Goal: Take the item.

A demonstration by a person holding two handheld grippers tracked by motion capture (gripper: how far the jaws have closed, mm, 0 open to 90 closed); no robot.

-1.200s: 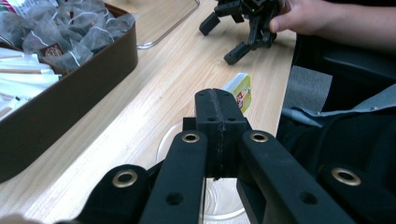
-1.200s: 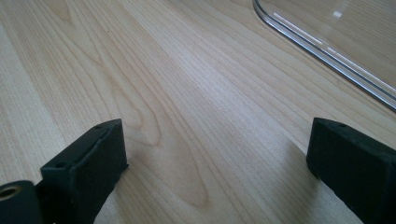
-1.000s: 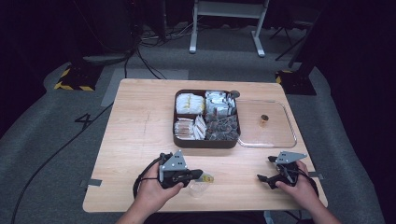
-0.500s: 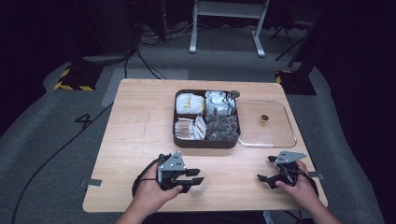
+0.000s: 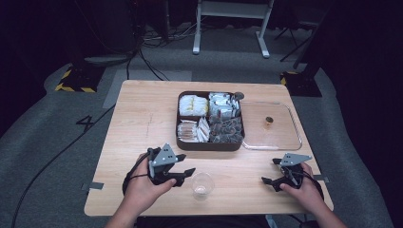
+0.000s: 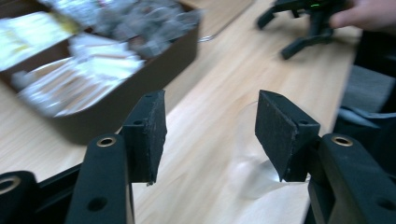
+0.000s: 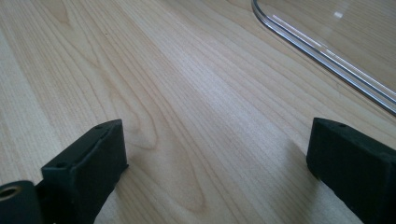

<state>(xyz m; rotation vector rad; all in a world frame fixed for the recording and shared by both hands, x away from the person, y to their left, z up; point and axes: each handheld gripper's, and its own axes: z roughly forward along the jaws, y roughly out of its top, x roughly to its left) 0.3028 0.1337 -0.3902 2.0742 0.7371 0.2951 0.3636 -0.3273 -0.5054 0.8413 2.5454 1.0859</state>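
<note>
A small clear plastic cup (image 5: 202, 185) stands upright near the table's front edge. My left gripper (image 5: 187, 165) sits just left of it. Its jaws have just been opening and stand apart with nothing pressed between them. In the left gripper view the cup (image 6: 254, 161) is a blurred shape just beyond the right jaw of the left gripper (image 6: 210, 126). My right gripper (image 5: 270, 171) rests open at the front right, and in its own view the right gripper (image 7: 217, 154) has bare wood between its jaws.
A dark brown compartment box (image 5: 183, 141) of wrapped packets sits mid-table. Its clear lid (image 5: 290, 137) lies flat to the right with a small brown item (image 5: 269, 120) on it. The lid's edge (image 7: 327, 51) runs just ahead of my right gripper.
My left gripper has opened, let go of the cup and drawn back to the left and a little up. The cup now stands free. The right hand has kept still.
</note>
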